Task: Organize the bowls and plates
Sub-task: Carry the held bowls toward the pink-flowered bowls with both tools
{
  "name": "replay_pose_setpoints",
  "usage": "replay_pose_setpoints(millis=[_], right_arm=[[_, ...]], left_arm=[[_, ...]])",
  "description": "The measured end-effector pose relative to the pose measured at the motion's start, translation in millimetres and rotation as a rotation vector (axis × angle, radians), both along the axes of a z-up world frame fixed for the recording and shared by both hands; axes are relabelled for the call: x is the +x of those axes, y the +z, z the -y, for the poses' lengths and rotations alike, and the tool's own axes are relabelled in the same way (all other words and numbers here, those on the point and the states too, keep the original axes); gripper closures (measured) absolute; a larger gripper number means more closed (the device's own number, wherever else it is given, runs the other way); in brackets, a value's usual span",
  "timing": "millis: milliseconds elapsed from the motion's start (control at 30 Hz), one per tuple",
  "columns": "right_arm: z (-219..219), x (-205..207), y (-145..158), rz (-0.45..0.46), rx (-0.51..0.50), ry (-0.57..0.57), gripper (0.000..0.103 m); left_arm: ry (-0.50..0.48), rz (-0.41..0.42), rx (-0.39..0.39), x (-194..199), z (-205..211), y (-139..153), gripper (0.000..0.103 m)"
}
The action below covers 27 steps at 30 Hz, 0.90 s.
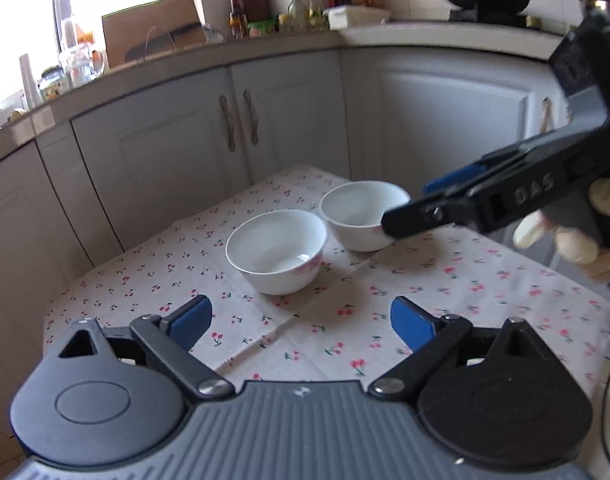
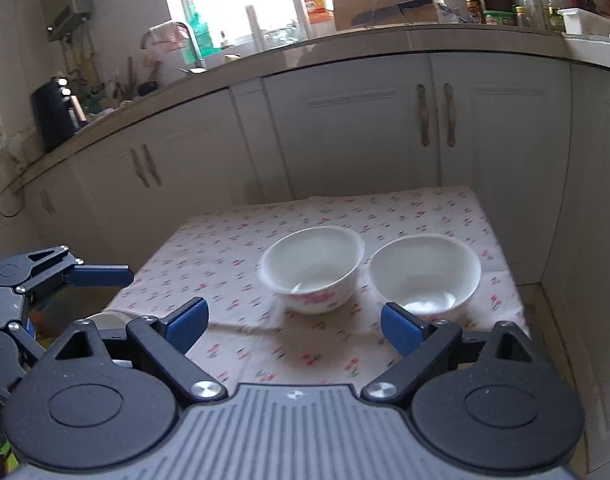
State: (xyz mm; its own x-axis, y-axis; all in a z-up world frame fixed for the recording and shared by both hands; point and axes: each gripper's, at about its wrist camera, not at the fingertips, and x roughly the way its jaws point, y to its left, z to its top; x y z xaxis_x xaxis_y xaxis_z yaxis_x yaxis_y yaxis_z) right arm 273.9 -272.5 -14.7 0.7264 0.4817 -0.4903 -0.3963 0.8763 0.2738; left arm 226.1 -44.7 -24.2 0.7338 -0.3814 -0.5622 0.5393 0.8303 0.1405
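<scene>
Two white bowls stand side by side on a cherry-print tablecloth (image 1: 465,280). The nearer bowl (image 1: 277,250) (image 2: 313,268) has a pink flower pattern on its side. The other bowl (image 1: 361,216) (image 2: 425,272) sits just beyond it. Both look empty. My left gripper (image 1: 301,322) hovers open in front of the nearer bowl, with nothing between its blue pads. My right gripper (image 2: 295,322) is open too, above the cloth short of both bowls. In the left wrist view the right gripper (image 1: 411,206), held by a hand, overlaps the far bowl's rim. One of the left gripper's fingers (image 2: 101,274) shows at the left.
The small table (image 2: 501,216) stands close to white kitchen cabinets (image 2: 345,140) on its far side and right. The counter above them (image 1: 265,46) carries bottles, a knife block, a cardboard box and a wok. A pale rounded object (image 2: 105,318) shows below the table's left edge.
</scene>
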Motion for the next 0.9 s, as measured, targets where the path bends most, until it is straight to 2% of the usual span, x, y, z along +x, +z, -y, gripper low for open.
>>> replay_pose_setpoints(millis=[133,267,333,633,900], right_arm=[[-3.6,19.7,-3.7,-0.027,-0.011,0.030,0.017],[-18.1,34.7,-5.1,-0.026,-0.064,0.059,0.019],[-23.0,44.2,-4.6,-0.027,-0.071,0.069,0.022],[-36.7,108.8,-5.5,-0.104,-0.088,0.106,0.025],[-42.2,165.7,-21.9,-0.215,-0.069,0.100,0.034]], left_arm=[[-0.007,-0.050,0.006,30.4,4.4,-11.3,0.007],[-0.007,-0.048,0.055,51.3,13.4,-21.4,0.007],[-0.015,-0.057,0.049,62.9,16.3,-25.8,0.008],[-0.039,-0.105,0.021,99.1,29.9,-46.1,0.009],[-0.032,-0.117,0.012,118.4,32.7,-57.2,0.010]])
